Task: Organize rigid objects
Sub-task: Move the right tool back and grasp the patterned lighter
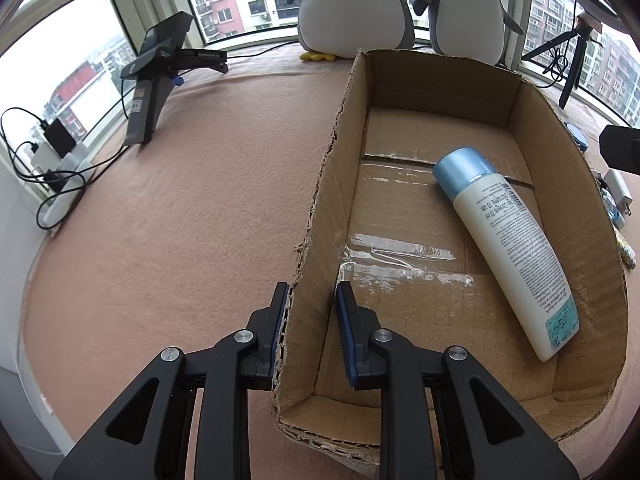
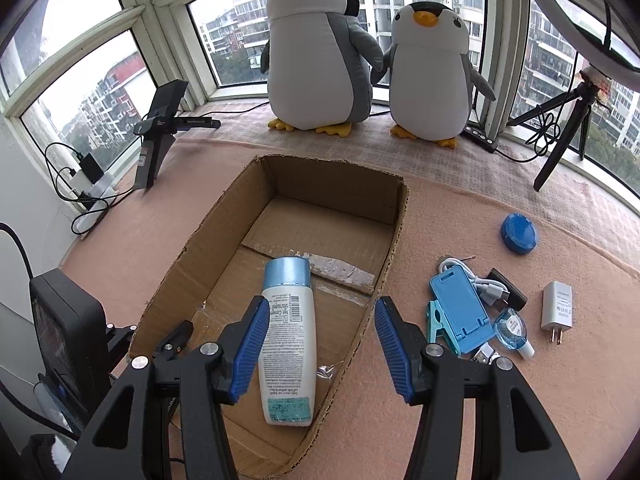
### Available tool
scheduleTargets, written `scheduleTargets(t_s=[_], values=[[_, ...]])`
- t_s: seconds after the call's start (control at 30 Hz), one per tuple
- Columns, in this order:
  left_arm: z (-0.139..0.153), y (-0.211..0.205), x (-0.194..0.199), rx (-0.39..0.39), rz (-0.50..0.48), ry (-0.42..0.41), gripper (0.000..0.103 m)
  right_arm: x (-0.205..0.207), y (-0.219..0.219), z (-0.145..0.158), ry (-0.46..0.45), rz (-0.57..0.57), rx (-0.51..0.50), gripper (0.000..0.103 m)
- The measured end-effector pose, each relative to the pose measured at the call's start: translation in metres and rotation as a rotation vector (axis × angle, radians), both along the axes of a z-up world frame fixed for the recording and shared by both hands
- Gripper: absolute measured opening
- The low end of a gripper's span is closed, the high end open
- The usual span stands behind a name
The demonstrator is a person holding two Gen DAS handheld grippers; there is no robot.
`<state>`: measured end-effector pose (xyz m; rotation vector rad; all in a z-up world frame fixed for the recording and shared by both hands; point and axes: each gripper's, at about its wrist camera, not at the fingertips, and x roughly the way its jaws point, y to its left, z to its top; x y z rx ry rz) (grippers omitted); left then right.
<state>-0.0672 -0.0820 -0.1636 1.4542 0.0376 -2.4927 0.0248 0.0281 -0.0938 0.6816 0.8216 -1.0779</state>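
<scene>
An open cardboard box lies on the pink table cloth. A white bottle with a light blue cap lies flat inside it. My left gripper straddles the box's left wall near the front corner, one finger on each side, and looks shut on the wall. My right gripper is open and empty, above the box's right side and the bottle. Loose items lie right of the box: a blue phone stand, a white charger, a round blue case, a small clear blue bottle.
Two plush penguins stand at the back by the window. A black stand and a power strip with cables are at the left. A tripod stands at the back right.
</scene>
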Motion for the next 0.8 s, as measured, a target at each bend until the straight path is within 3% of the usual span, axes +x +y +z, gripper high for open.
scheduleTargets(t_s=[0.43,0.8], values=[[0.0,0.005,0.003,-0.019,-0.001,-0.002,0.02,-0.123,-0.001,-0.005,-0.014,-0.14,0.029,0.051],[-0.001,0.005,0.003,-0.026,0.001,-0.004,0.02,-0.15,-0.007,-0.044,0.029,0.005,0.119,0.051]])
